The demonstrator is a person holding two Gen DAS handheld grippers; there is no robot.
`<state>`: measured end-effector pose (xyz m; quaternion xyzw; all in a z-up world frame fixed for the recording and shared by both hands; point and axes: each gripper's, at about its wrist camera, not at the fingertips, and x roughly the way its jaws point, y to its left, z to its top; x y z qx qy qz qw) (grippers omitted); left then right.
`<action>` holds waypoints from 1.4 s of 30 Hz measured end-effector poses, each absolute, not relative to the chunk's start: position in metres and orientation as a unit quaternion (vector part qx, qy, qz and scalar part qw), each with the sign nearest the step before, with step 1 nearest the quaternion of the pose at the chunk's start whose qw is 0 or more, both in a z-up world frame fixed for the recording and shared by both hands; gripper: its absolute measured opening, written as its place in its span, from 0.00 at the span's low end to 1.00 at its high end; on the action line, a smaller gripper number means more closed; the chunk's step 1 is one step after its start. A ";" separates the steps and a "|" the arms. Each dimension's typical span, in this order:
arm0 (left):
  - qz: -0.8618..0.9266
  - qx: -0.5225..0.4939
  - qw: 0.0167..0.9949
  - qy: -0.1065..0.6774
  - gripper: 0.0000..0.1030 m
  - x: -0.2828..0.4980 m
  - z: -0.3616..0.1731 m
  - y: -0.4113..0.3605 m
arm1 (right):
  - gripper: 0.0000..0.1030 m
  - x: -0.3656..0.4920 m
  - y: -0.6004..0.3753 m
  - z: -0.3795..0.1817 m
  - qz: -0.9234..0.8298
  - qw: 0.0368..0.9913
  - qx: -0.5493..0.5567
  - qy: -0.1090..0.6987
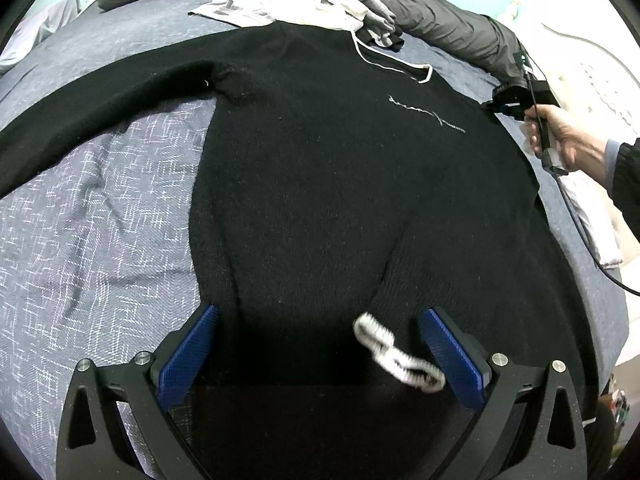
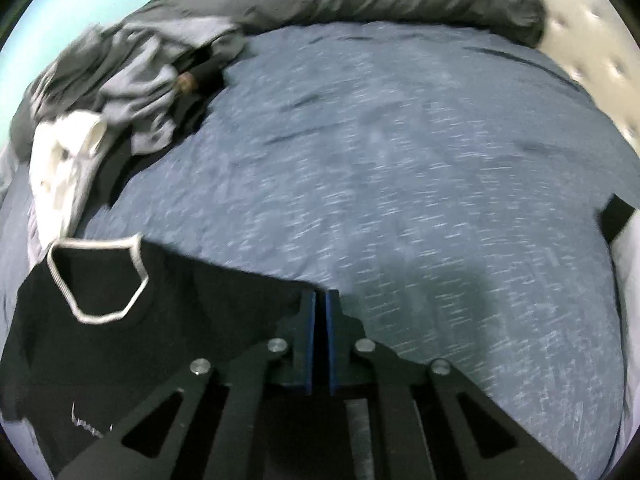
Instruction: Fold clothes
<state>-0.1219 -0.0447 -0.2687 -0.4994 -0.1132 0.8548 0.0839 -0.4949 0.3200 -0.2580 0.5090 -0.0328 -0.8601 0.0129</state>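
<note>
right gripper (image 2: 320,300) fingers pinched on the black sweater (image 1: 320,180) shoulder, left gripper (image 1: 320,344) fingers wide open over the hem; I'd fold slowly, keeping it flat

Black sweater (image 1: 320,184): outstretched sleeve cut off by the left wrist frame edge at 9 o'clock; hem hidden behind the left gripper (image 1: 320,344) body at 6 o'clock. White embroidered script (image 1: 426,114) on chest too small to read. White cuff (image 1: 400,354) smeared, weave unreadable. Right wrist view motion-blurred: bedspread (image 2: 400,168) pattern streaked. Clothes pile (image 2: 120,92) at 10 o'clock: garments indistinguishable. Right gripper (image 2: 321,300): cannot tell whether its tips pinch the sweater edge.
</note>
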 end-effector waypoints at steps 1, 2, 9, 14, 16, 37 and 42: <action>0.855 -0.500 0.084 -0.113 1.00 -0.122 -0.269 -0.045 | 0.04 -0.495 0.320 -0.260 -0.860 0.010 0.510 -0.028; 0.855 -0.500 0.084 -0.112 1.00 -0.122 -0.270 -0.045 | 0.04 -0.496 0.320 -0.263 -0.860 0.008 0.510 -0.023; 0.853 -0.503 0.082 -0.111 1.00 -0.120 -0.271 -0.048 | 0.05 -0.500 0.322 -0.268 -0.867 0.009 0.498 -0.025; 0.853 -0.503 0.083 -0.116 1.00 -0.118 -0.270 -0.049 | 0.16 -0.478 0.345 -0.241 -0.888 -0.012 0.457 -0.048; 0.852 -0.503 0.082 -0.120 1.00 -0.119 -0.270 -0.050 | 0.17 -0.456 0.353 -0.233 -0.891 -0.004 0.450 -0.064; 0.848 -0.505 0.043 -0.154 1.00 -0.114 -0.250 -0.076 | 0.38 -0.201 0.332 -0.225 -0.887 0.129 0.396 -0.198; 0.850 -0.508 0.033 -0.136 1.00 -0.106 -0.234 -0.085 | 0.38 -0.179 0.307 -0.232 -0.881 0.154 0.399 -0.204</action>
